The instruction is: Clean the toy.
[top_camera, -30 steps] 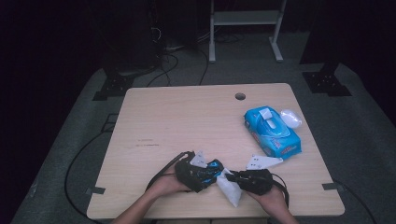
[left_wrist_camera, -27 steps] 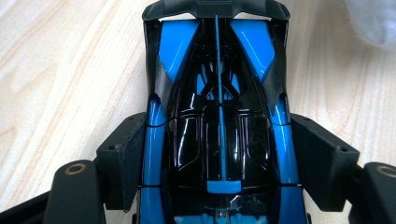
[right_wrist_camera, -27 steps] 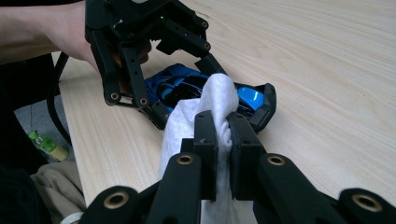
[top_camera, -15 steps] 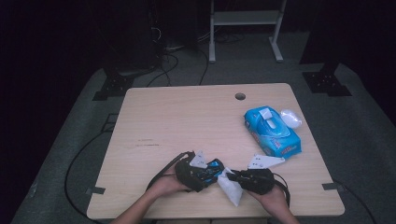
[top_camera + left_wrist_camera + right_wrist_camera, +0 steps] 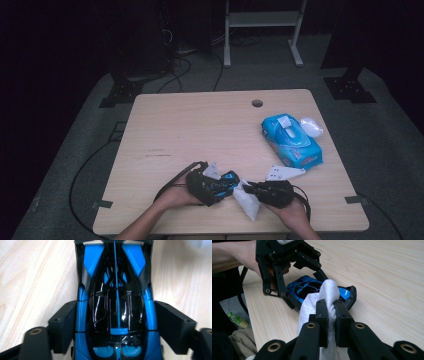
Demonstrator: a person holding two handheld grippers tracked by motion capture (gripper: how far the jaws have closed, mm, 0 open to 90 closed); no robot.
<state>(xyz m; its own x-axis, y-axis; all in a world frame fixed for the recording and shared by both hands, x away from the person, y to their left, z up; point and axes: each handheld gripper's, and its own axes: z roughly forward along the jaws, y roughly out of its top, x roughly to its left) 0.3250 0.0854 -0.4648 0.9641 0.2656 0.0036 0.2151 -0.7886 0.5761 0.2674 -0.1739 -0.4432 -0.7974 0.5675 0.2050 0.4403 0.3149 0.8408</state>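
1. Toy car (image 5: 116, 307), blue and black, sits between the jaws of the left gripper (image 5: 212, 185); the left gripper view shows the two black jaws flanking its sides, touching or all but touching the bodywork, having just been opening a little around it.
2. White wipe (image 5: 322, 297) is clamped between the jaws of the right gripper (image 5: 260, 189), which stand pressed together on the fold; the free end of the wipe rises ahead of those jaws and lies against the near side of the car.
3. Seen from above, both grippers meet near the table's (image 5: 200, 130) front edge, left jaws pointing toward right jaws, the wipe hanging between them.
4. Beyond the right jaws, well apart, lies a blue wipes pack (image 5: 291, 141), with a crumpled white wipe (image 5: 311, 127) just beside its far end.
5. Behind the left jaws, a green-capped bottle (image 5: 237, 320) lies on the floor.
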